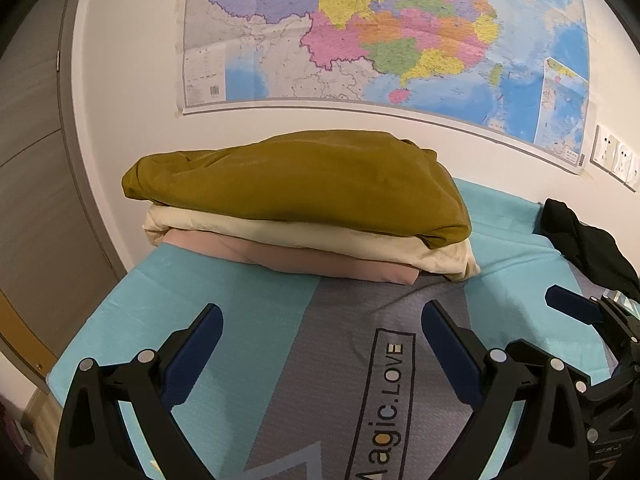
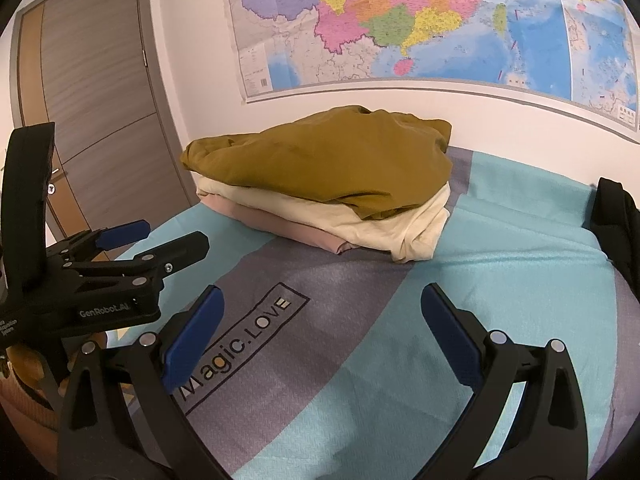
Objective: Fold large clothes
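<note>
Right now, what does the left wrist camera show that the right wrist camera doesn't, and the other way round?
Only the left view shows the wall sockets and most of the black garment lying unfolded. Only the right view shows the wooden door. Both share the folded stack, mustard garment over cream garment over pink garment, plus the bedspread, the wall map, and both open tongs: left tongs, right tongs.

Warm, even indoor light; soft shadows; sharp focus; edges bowed, corners black.
</note>
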The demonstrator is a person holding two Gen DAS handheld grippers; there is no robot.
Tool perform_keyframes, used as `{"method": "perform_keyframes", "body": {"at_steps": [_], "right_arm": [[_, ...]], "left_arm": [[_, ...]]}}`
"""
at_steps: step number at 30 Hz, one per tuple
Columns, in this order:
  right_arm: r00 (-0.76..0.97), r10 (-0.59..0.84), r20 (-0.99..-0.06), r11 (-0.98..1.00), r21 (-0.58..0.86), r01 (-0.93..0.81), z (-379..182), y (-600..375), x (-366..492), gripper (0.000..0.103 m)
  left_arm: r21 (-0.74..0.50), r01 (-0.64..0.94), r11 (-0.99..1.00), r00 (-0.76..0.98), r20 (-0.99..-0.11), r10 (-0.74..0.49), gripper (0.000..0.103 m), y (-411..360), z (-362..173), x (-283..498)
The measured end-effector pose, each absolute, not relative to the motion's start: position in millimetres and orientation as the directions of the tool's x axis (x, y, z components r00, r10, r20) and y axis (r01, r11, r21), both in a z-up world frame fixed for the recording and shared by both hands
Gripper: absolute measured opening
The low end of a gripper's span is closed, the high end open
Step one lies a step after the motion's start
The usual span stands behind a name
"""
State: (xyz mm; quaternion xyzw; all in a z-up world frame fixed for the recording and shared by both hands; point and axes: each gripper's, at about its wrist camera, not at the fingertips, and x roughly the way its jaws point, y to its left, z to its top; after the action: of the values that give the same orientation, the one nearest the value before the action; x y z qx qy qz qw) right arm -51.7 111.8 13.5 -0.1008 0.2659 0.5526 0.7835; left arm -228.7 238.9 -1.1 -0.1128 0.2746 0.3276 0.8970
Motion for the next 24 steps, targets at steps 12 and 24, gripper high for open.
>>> {"method": "perform_keyframes", "body": {"at_steps": [12, 24], "right_arm": [[0.244, 0.813, -0.529, 0.368, 0.141, -0.919, 11.6, 111.0, -51.8, 0.097], [0.249, 0.814, -0.525, 0.373, 0.145, -0.916, 12.0, 110.0, -53.1, 0.097]], "left_arm": [[-0.022, -0.646, 0.763, 0.632, -0.575, 0.519, 0.096, 239.0, -4.0, -228.2], [-0.026, -0.648, 0.761, 0.63, -0.58, 0.516, 0.096, 240.3, -5.3, -228.8]]}}
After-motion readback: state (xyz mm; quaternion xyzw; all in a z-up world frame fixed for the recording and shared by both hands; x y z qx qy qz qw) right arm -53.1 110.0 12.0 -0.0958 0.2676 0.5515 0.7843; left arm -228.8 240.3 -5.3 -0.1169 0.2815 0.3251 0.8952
